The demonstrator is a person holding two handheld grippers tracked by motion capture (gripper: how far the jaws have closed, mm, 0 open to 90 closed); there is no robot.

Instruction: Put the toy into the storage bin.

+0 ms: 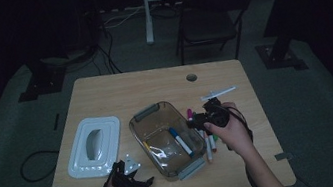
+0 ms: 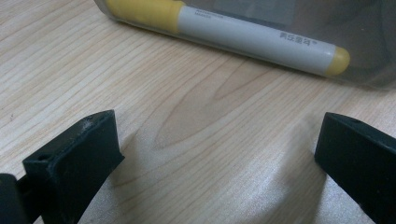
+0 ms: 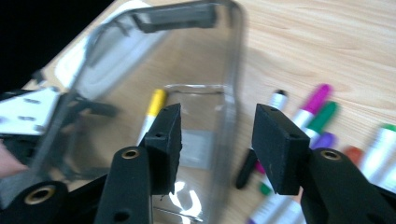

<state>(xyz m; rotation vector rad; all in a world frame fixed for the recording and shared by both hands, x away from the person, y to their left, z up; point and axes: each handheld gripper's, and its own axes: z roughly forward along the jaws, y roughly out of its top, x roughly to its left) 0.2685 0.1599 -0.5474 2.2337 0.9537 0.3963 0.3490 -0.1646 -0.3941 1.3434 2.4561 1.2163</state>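
Big wooden table (image 1: 103,91) first. Near the middle of its front edge, a clear bin (image 1: 149,111), long side running from the front edge toward the back. Left of the bin, a white lid (image 1: 109,125), lying flat and apart from it.

Then the right gripper (image 1: 199,118), held up just past the bin's right wall. Jaws partly open, nothing between them. Seen down its own black jaws (image 3: 217,135): bin wall right below, loose markers off to one side. Hand tipped forward and down, wrist toward the front edge.

Left gripper (image 1: 130,167) low by the front edge, at the bin's near left corner. Jaws spread wide over bare wood (image 2: 219,144), holding nothing.

Inside the bin, a blue marker (image 1: 180,141) and a yellow marker (image 2: 252,37) lying flat.

Smallest of all, the loose markers (image 1: 210,150): on the table between the bin and the right edge, side by side, long ways roughly front to back. Hard to count in the dim light, maybe five or six. Right hand much nearer to them than the left. So likely: down and a little toward the right edge, jaws across one marker.
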